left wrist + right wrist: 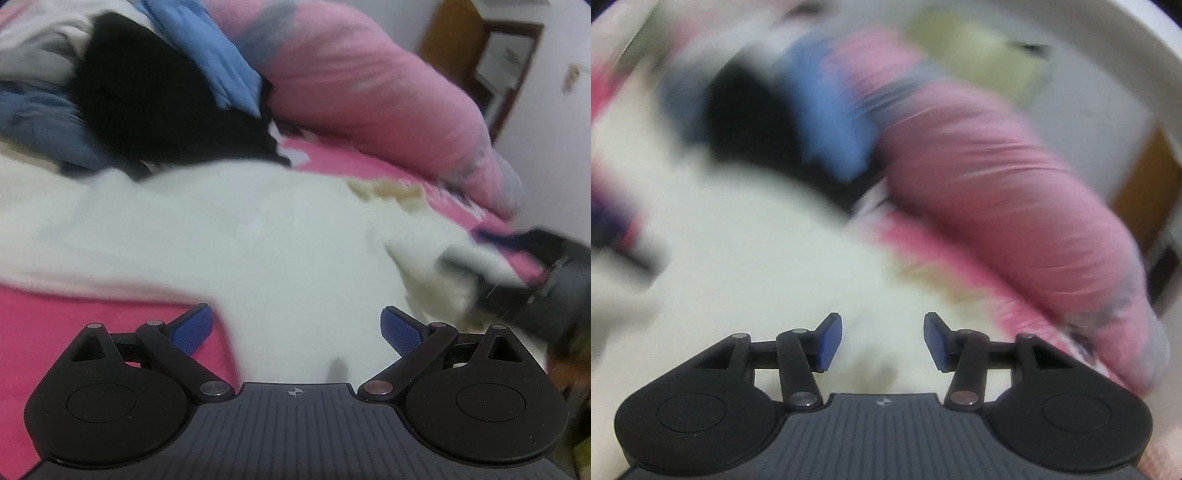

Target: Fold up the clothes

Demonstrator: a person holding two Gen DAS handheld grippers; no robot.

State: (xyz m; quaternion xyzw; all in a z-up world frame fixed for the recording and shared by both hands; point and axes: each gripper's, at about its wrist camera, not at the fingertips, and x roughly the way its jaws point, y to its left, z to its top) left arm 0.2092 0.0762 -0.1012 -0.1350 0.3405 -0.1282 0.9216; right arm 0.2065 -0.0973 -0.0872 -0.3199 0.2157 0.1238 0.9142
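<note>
A white garment (258, 240) lies spread across the bright pink bedsheet (74, 325). My left gripper (297, 328) hovers low over its near edge, open wide, with no cloth pinched between the blue pads. The right wrist view is heavily blurred. In it my right gripper (882, 341) is open above the same white garment (757, 258), with a clear gap between its pads and no fabric caught. In the left wrist view the right gripper (476, 247) is a dark smear at the garment's right end.
A pile of clothes sits at the back left, with a black piece (147, 103) and blue pieces (207, 48). A rolled pink quilt (369, 92) runs along the far side of the bed. Wooden furniture (498, 62) stands against the white wall behind.
</note>
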